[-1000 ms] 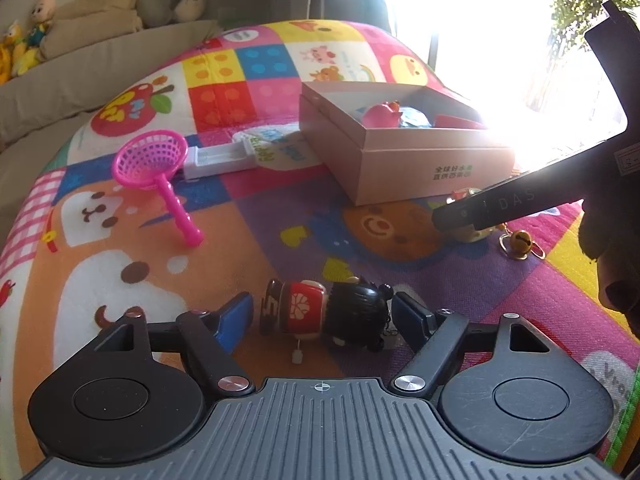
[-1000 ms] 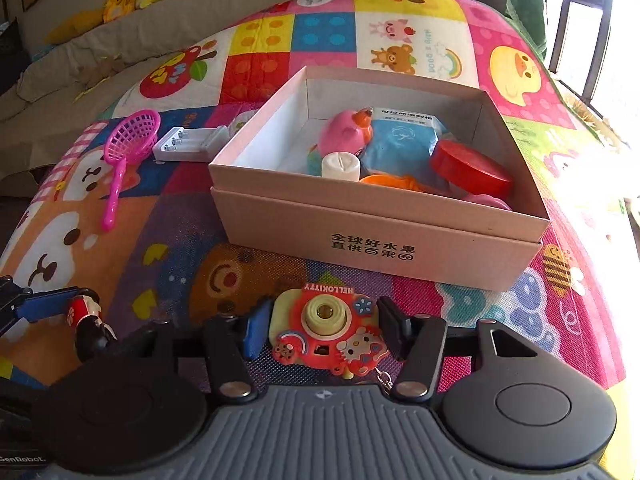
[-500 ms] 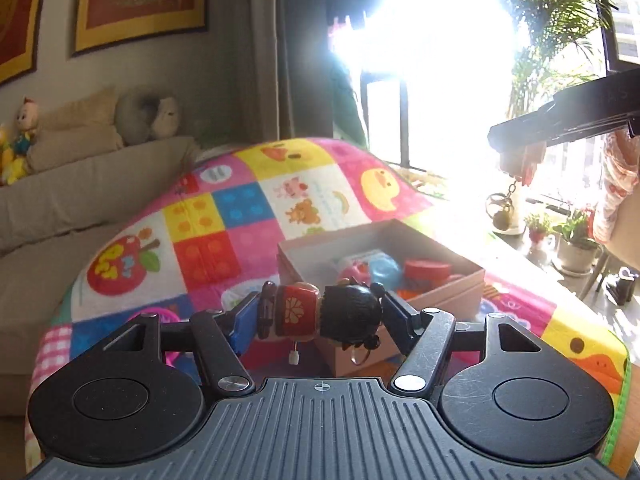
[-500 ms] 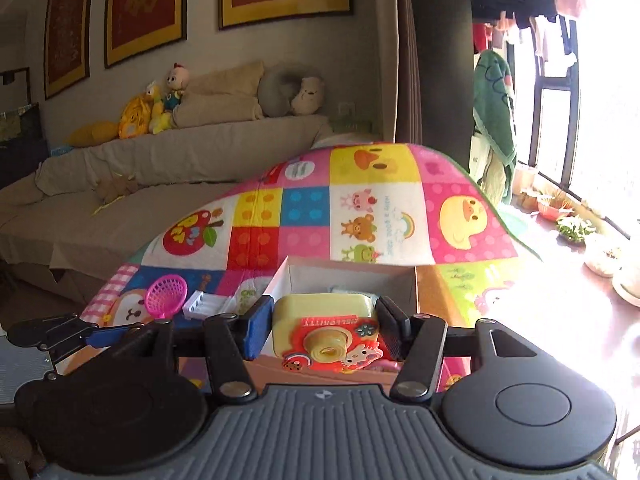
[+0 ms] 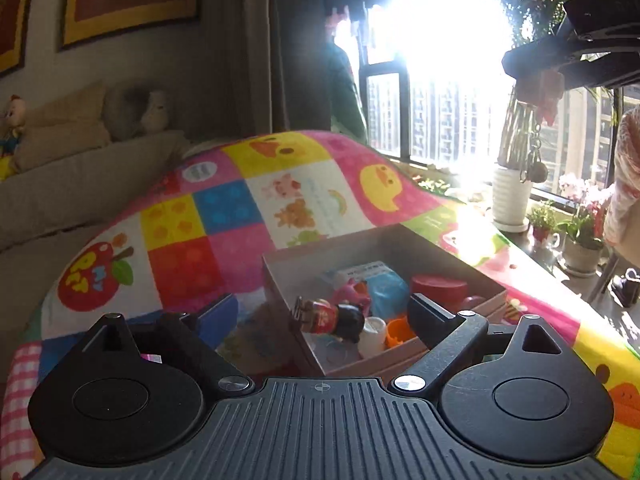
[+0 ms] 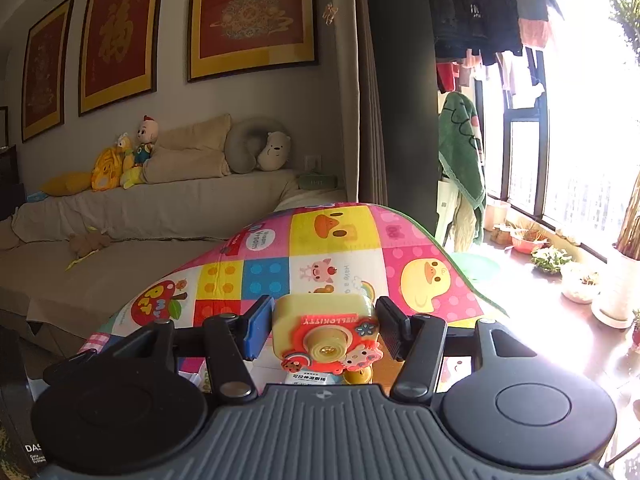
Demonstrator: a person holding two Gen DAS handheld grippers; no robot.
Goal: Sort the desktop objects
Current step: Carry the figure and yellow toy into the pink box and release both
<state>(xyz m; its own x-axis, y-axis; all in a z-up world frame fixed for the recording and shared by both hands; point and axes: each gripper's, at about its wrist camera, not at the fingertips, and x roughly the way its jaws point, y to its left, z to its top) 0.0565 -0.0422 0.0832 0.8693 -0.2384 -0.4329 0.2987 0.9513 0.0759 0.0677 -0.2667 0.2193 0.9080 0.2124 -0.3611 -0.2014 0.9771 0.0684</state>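
My left gripper [image 5: 320, 312] is open above the near left corner of the pink cardboard box [image 5: 452, 248]. The red-and-black doll figure [image 5: 332, 318] is free of the fingers, at the box's near left corner, over the toys inside. My right gripper [image 6: 322, 330] is shut on the yellow and red toy camera [image 6: 326, 334] and holds it high over the colourful play mat [image 6: 344, 252]. In the left wrist view it shows at the upper right [image 5: 536, 60], with the camera's keychain [image 5: 532, 160] hanging below.
The box holds a red lid [image 5: 438, 286], a blue packet [image 5: 386, 290], a white cap [image 5: 372, 336] and an orange piece [image 5: 398, 330]. A sofa with plush toys [image 6: 132, 156] stands behind the mat. Potted plants [image 5: 580, 236] line the window sill at the right.
My left gripper has opened and let go of the doll, which now is at the box. My right gripper has risen higher with the toy camera.
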